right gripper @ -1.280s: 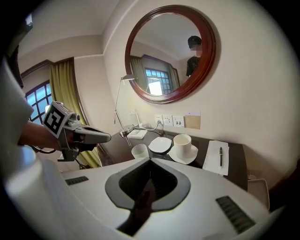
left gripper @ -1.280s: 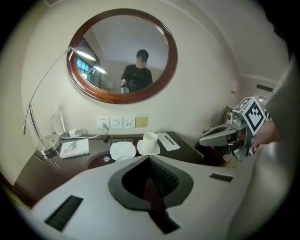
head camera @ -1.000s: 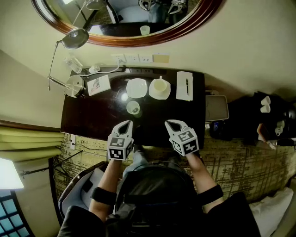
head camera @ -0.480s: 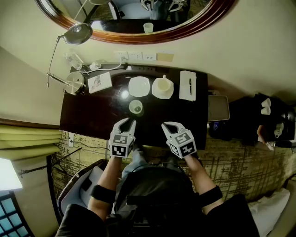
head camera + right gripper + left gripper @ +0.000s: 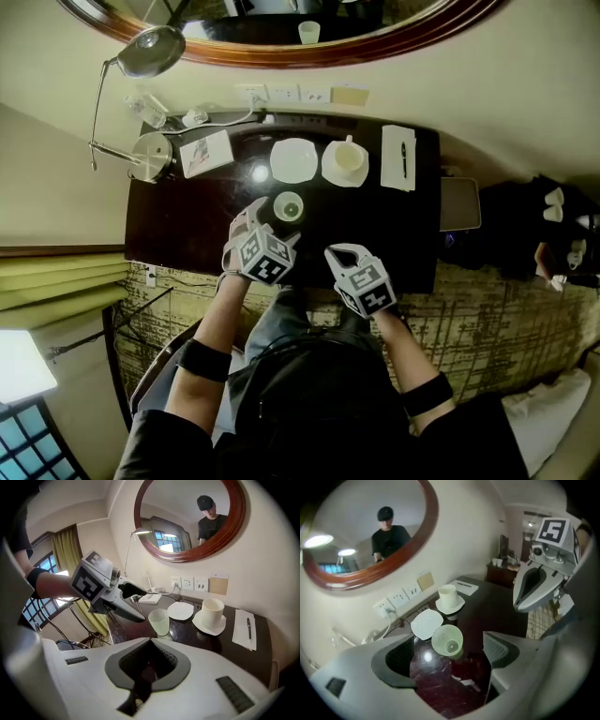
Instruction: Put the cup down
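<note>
Cup [image 5: 289, 206] free, left gripper [image 5: 267, 228] jaws just opened; right gripper [image 5: 337, 252] closed

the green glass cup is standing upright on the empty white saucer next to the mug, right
Not quite. The green glass cup is standing upright, but on the bare dark table, just in front of the empty white saucer next to the mug, not on it. The head view shows this.
</note>
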Demonstrator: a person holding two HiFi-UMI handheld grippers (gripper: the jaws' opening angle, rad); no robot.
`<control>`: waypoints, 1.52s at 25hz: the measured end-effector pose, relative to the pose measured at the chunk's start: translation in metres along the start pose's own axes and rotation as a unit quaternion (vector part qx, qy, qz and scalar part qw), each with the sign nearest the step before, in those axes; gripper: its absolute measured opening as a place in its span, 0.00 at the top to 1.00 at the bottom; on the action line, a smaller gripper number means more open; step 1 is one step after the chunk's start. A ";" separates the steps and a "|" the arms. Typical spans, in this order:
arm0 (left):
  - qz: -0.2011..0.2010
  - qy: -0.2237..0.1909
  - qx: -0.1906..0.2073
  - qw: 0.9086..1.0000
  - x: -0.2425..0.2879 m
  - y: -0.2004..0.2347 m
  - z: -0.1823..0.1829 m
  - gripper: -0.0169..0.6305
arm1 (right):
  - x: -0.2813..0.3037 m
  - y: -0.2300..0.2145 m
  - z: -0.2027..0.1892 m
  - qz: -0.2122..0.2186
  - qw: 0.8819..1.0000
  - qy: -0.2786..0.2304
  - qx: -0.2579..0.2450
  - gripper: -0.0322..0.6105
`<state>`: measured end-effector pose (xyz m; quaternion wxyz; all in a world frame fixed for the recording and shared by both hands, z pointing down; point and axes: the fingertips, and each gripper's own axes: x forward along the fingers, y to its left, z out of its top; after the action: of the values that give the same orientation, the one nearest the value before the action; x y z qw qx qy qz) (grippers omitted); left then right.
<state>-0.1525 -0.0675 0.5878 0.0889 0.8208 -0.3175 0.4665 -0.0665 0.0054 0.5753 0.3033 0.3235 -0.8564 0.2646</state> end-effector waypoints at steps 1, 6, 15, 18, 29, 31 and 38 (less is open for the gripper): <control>-0.007 0.016 0.039 0.999 0.007 0.001 -0.004 0.24 | 0.006 0.003 -0.001 0.001 1.000 0.002 0.004 0.93; -0.048 0.071 0.156 0.984 0.044 0.006 -0.016 0.22 | 0.022 0.010 -0.001 0.005 1.000 0.015 0.021 0.93; -0.094 0.097 0.188 0.973 0.088 0.004 -0.028 0.22 | 0.045 0.002 -0.005 -0.004 0.999 0.008 0.049 0.93; -0.103 0.113 0.187 0.970 0.099 0.003 -0.037 0.22 | 0.048 0.001 -0.008 -0.006 0.998 0.007 0.055 0.93; -0.103 0.094 0.164 0.976 0.097 0.008 -0.023 0.37 | 0.059 0.005 -0.009 0.002 0.998 0.008 0.061 0.93; -0.099 0.089 0.164 0.977 0.095 0.014 -0.015 0.37 | 0.061 0.004 -0.003 0.003 0.998 0.004 0.058 0.93; -0.075 0.078 0.176 0.978 0.099 0.053 0.017 0.37 | 0.068 -0.004 0.028 0.006 0.999 -0.011 0.036 0.93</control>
<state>-0.1367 -0.1603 0.6522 0.0024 0.8060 -0.1602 0.5698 -0.1149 -0.0425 0.6042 0.2804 0.3322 -0.8516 0.2930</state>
